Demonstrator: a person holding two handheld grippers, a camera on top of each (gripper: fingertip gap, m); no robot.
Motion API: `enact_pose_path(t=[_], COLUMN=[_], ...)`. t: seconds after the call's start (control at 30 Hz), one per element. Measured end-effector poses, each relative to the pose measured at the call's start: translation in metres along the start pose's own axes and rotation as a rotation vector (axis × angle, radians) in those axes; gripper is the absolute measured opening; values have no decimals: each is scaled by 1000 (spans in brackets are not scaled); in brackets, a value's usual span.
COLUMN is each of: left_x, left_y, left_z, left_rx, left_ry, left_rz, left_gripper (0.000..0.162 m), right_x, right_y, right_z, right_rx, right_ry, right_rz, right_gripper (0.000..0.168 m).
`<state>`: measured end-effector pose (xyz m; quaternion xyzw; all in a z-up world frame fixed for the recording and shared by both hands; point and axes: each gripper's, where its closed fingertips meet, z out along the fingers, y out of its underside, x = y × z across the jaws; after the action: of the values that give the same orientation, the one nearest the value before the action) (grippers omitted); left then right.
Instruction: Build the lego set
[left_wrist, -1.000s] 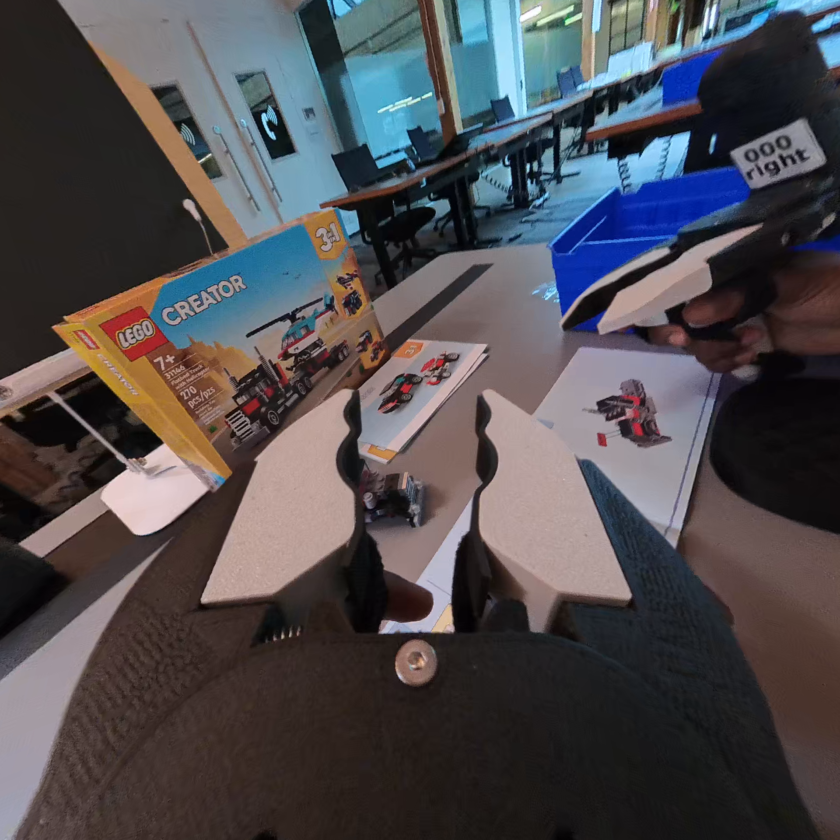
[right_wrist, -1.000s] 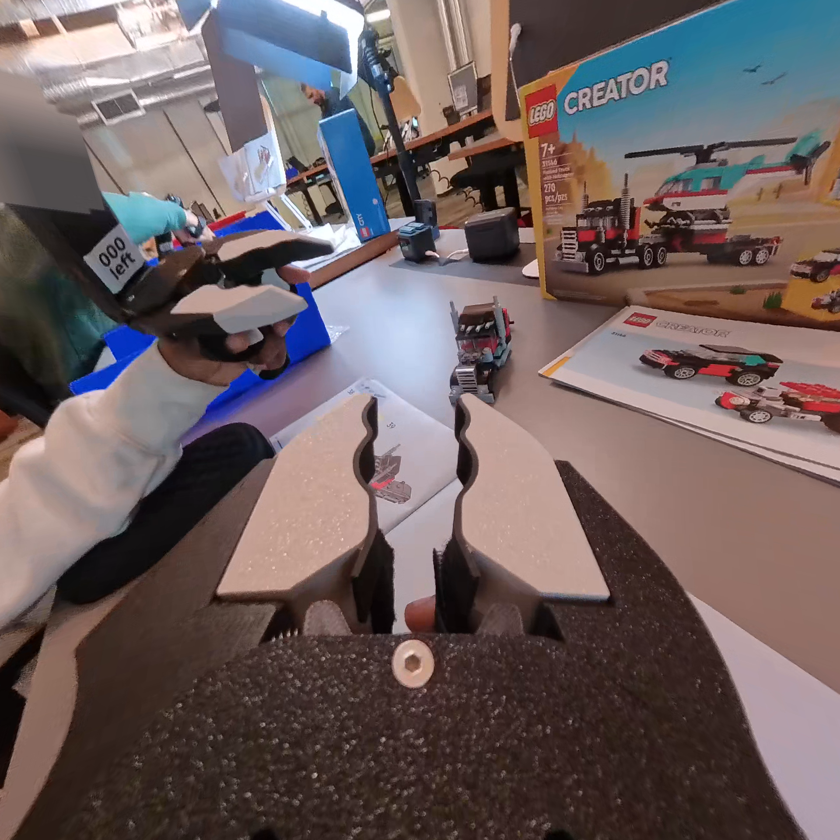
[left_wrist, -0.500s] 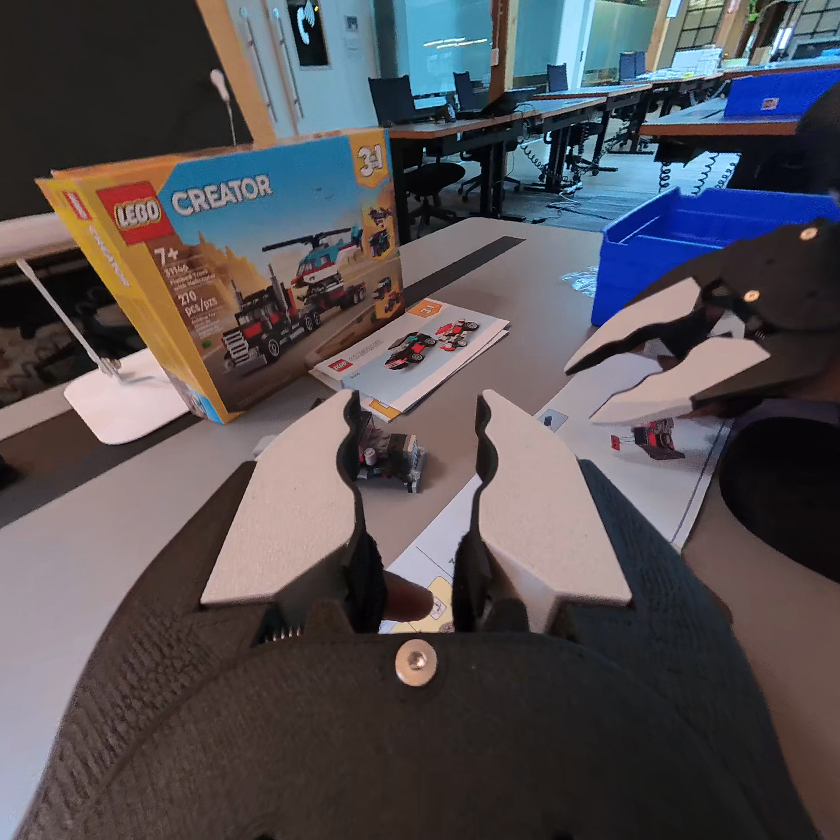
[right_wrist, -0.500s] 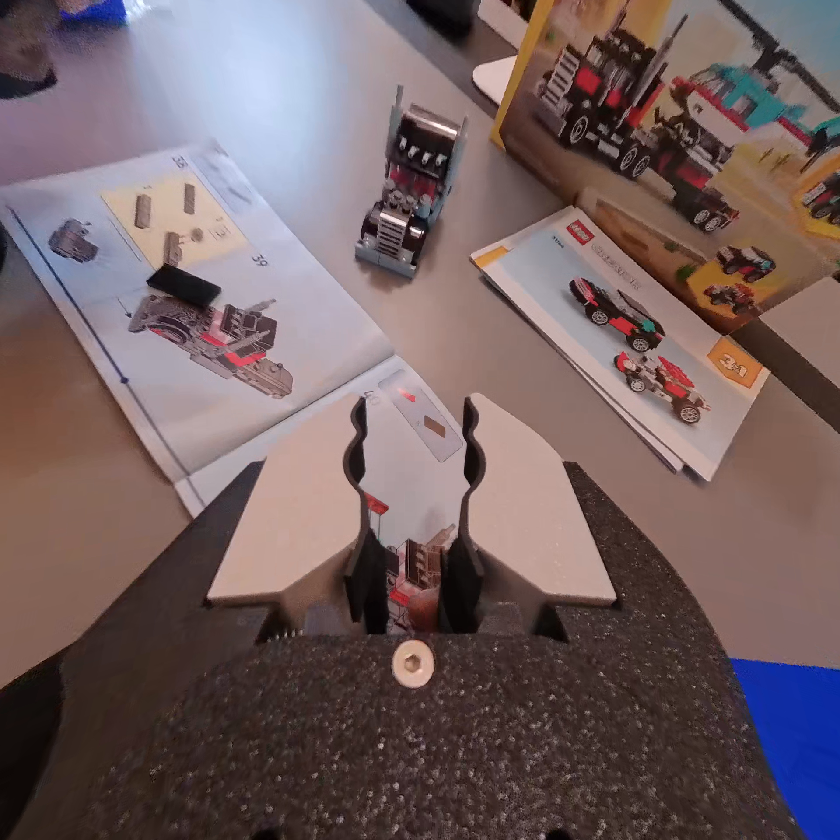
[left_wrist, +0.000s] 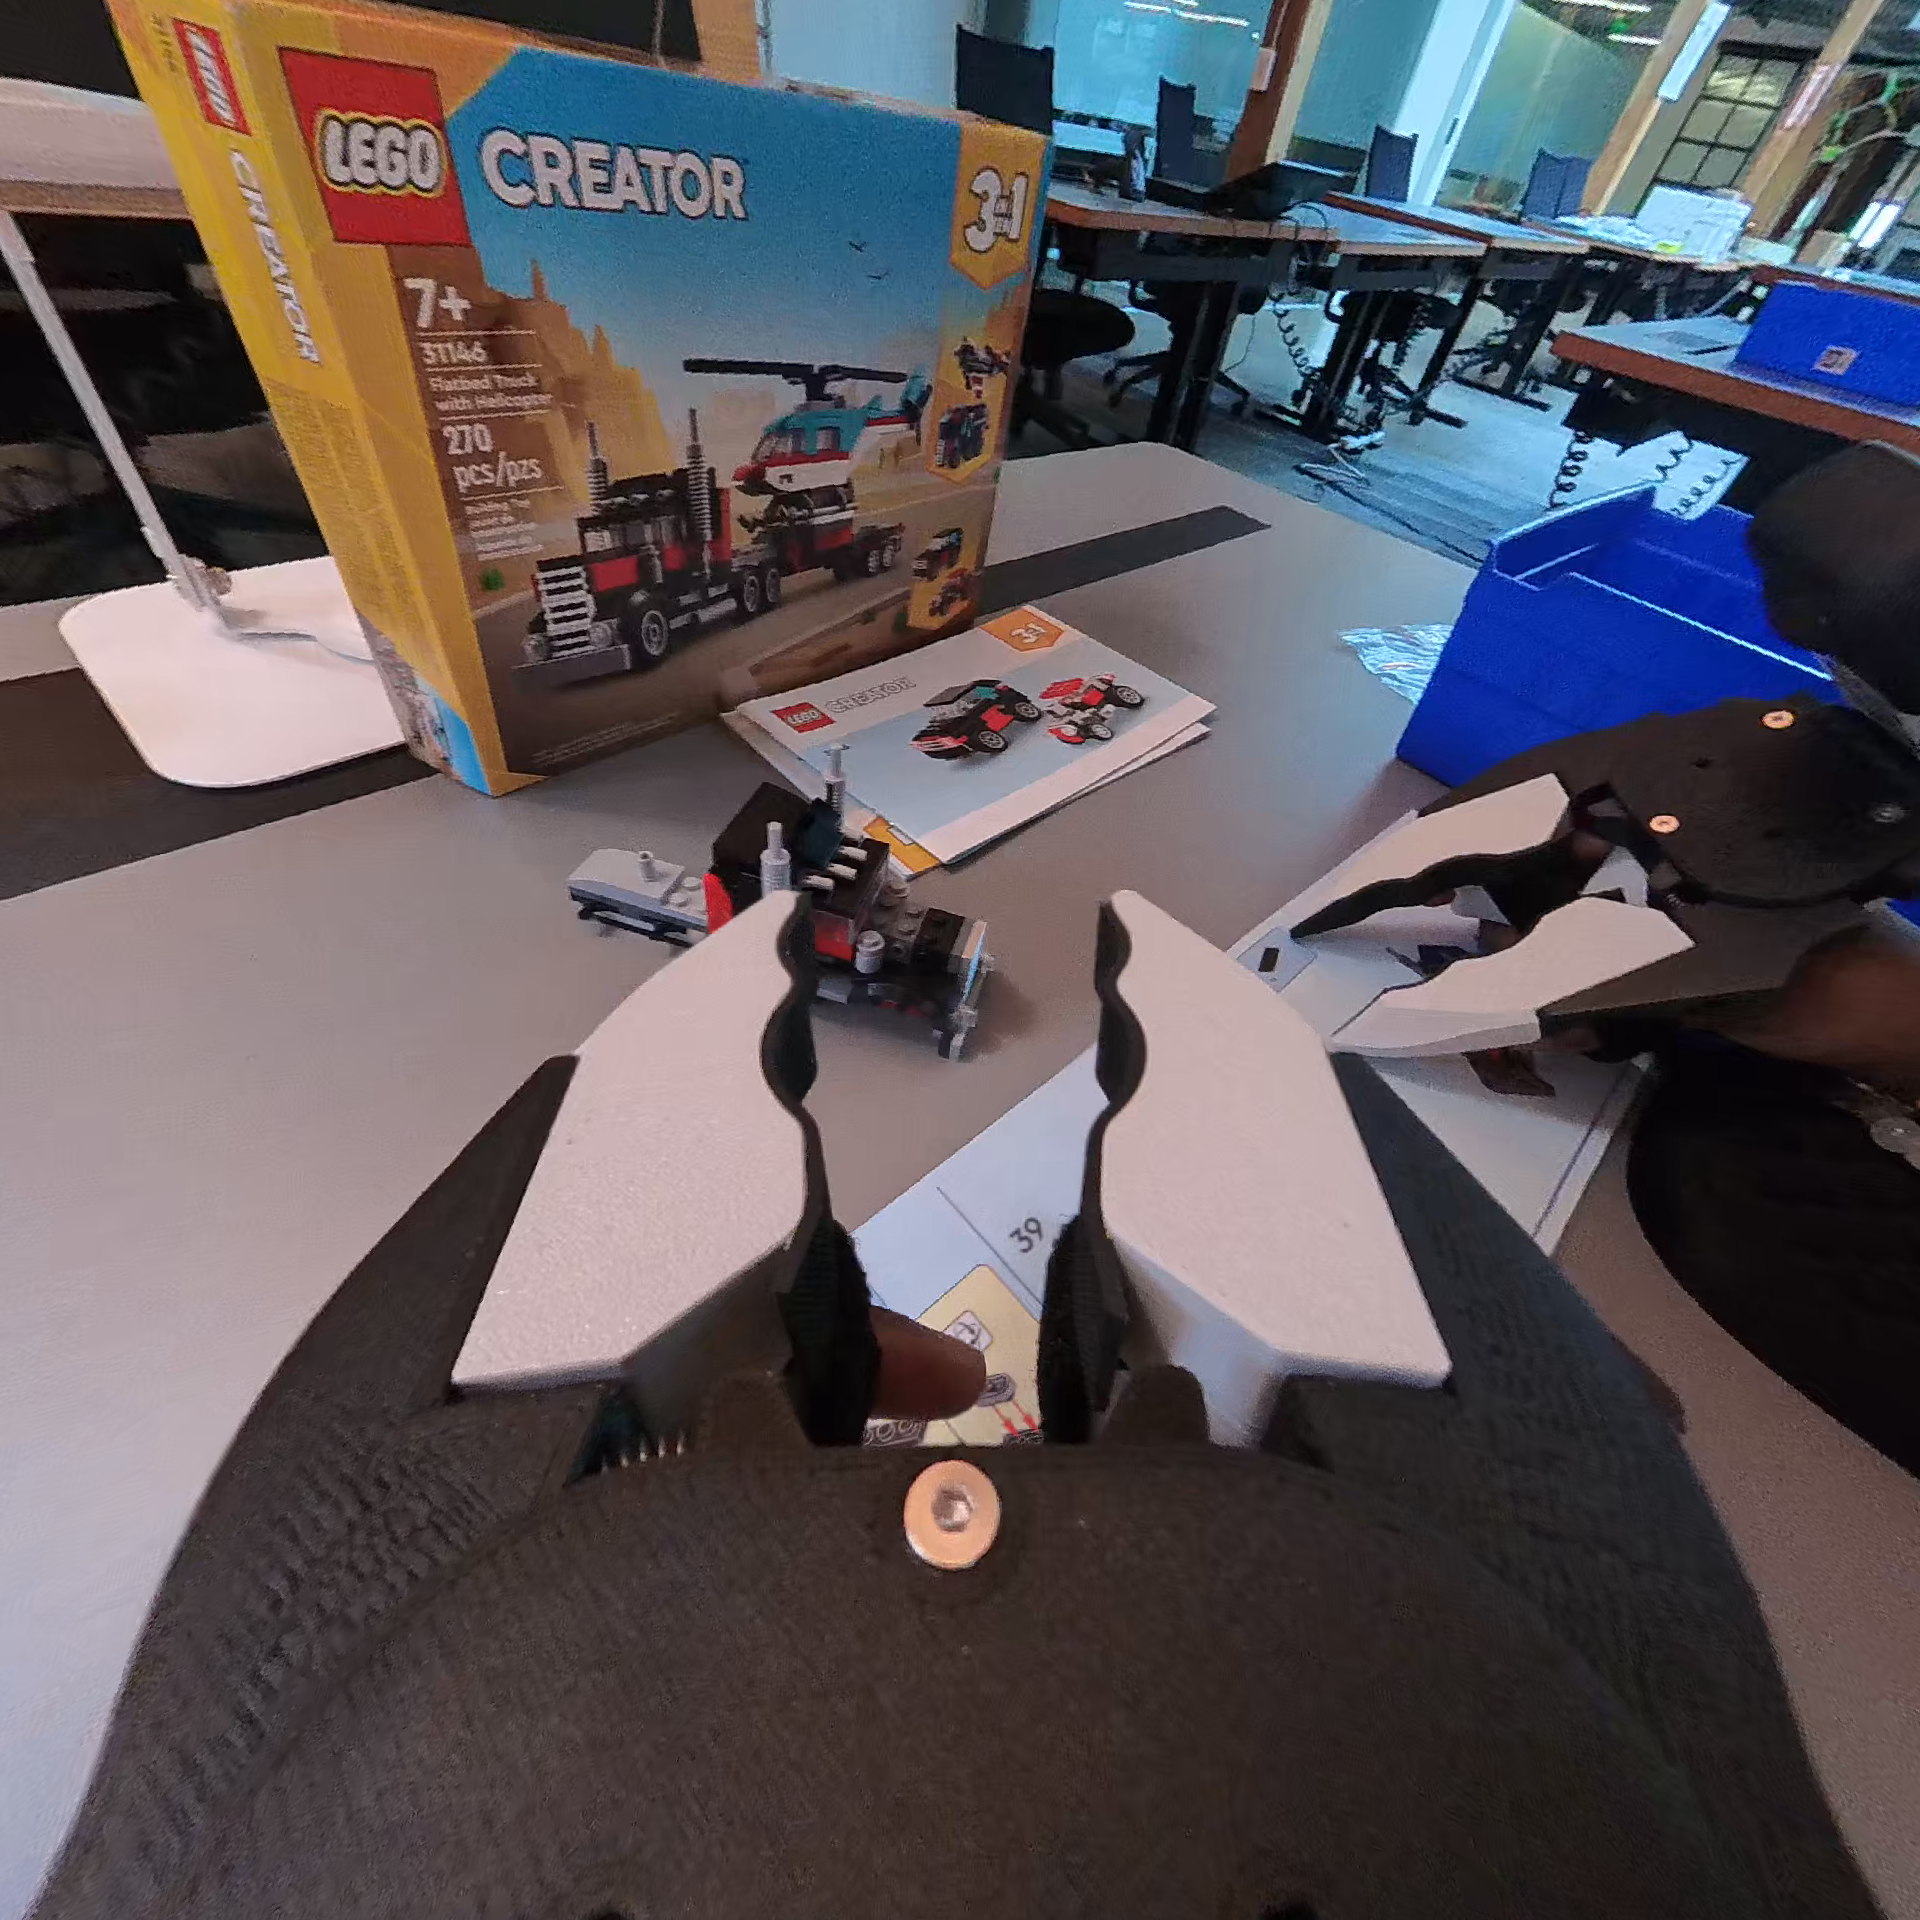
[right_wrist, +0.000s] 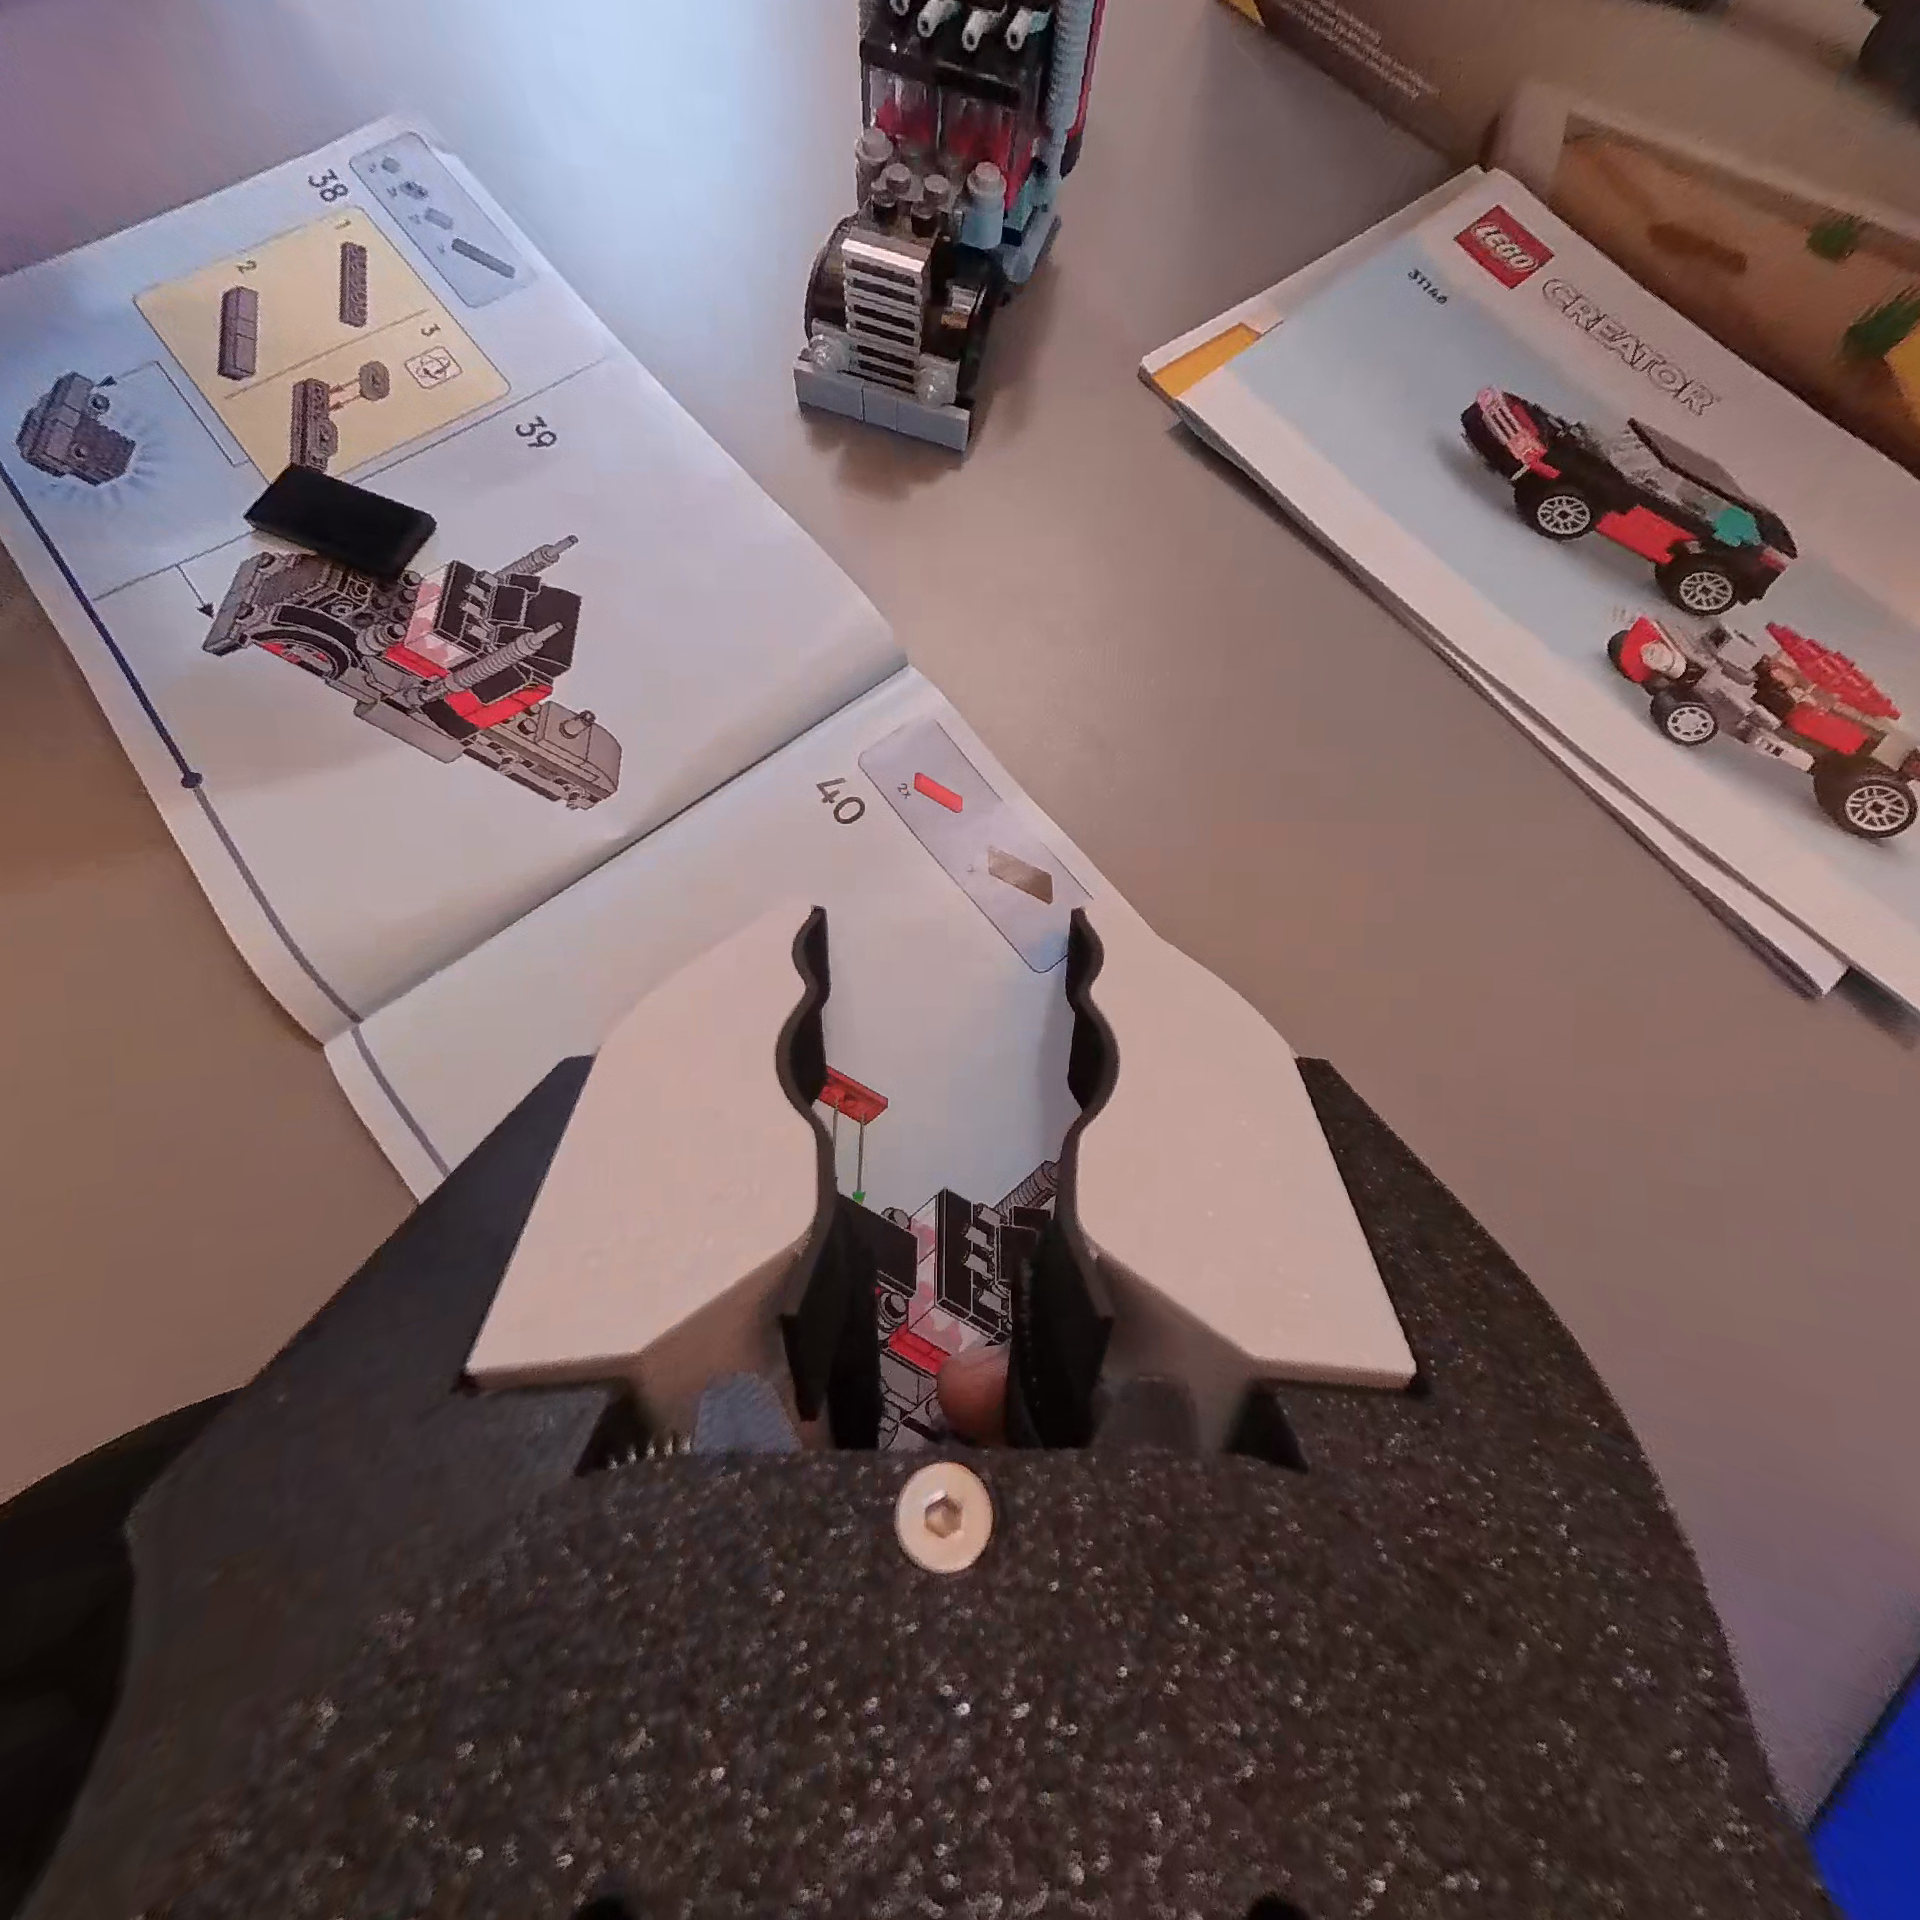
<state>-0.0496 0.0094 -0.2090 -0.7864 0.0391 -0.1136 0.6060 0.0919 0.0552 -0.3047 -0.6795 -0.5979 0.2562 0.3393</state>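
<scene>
A partly built black, red and grey lego truck (left_wrist: 831, 920) stands on the grey table; it also shows in the right wrist view (right_wrist: 935, 239). An open instruction booklet (right_wrist: 447, 644) lies near me, with a loose black flat tile (right_wrist: 341, 517) on its left page. My left gripper (left_wrist: 945, 914) is open and empty, a little short of the truck. My right gripper (right_wrist: 940, 920) is open and empty, hovering low over the booklet's right page. It also shows at the right of the left wrist view (left_wrist: 1340, 977), jaws apart over the booklet.
The lego box (left_wrist: 623, 395) stands upright behind the truck. Closed booklets (left_wrist: 977, 727) lie next to it, also in the right wrist view (right_wrist: 1621, 540). A blue bin (left_wrist: 1621, 644) sits at the right, a white stand base (left_wrist: 218, 675) at the left. The grippers' ends are close to 20 centimetres from one another. About 11 centimetres separates my left fingertips from the loose black flat tile (right_wrist: 341, 517).
Both grippers have tilted down toward the table. The left has come closer to the truck. The right has swung down from facing the box to hover over the open booklet.
</scene>
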Motion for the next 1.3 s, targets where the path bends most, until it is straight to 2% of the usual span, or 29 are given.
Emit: enact_pose_path(t=[0.13, 0.27, 0.43, 0.6, 0.7, 0.8, 0.93, 1.03, 1.17, 1.3], left_x=[16, 45, 87, 129, 145, 156, 172, 189, 217, 244], left_y=[-2, -34, -64, -62, -36, 4, 69, 112, 160, 192], left_z=[-1, -29, -116, -235, -311, -391, -495, -564, -638, -698], left_rx=[-30, 69, 205, 262, 225, 171, 110, 85, 120, 284], left_ry=[88, 154, 114, -22, -183, -400, -697, -897, -1123, -1316], left_rz=[-20, -35, 45, 98, 113, 90, -9, -80, -193, -328], left_gripper=[52, 53, 53, 53, 53, 53, 53, 53, 55, 63], right_x=[0, 0, -1, -1, 0, 1, -8, -34, -109, -246], right_y=[0, 0, 1, 1, 0, -6, -39, -71, -113, -141], right_z=[0, -1, -2, -4, -3, -5, -21, -42, -72, -107], right_rx=[2, 4, 7, 11, 14, 36, 170, 261, 282, 312], right_ry=[6, 21, 29, 50, 52, 65, 90, 37, -193, -532], right_rz=[-16, -30, -43, -55, -57, -81, -188, -214, -227, -300], right_gripper=[44, 44, 43, 44, 45, 46, 47, 45, 46, 47])
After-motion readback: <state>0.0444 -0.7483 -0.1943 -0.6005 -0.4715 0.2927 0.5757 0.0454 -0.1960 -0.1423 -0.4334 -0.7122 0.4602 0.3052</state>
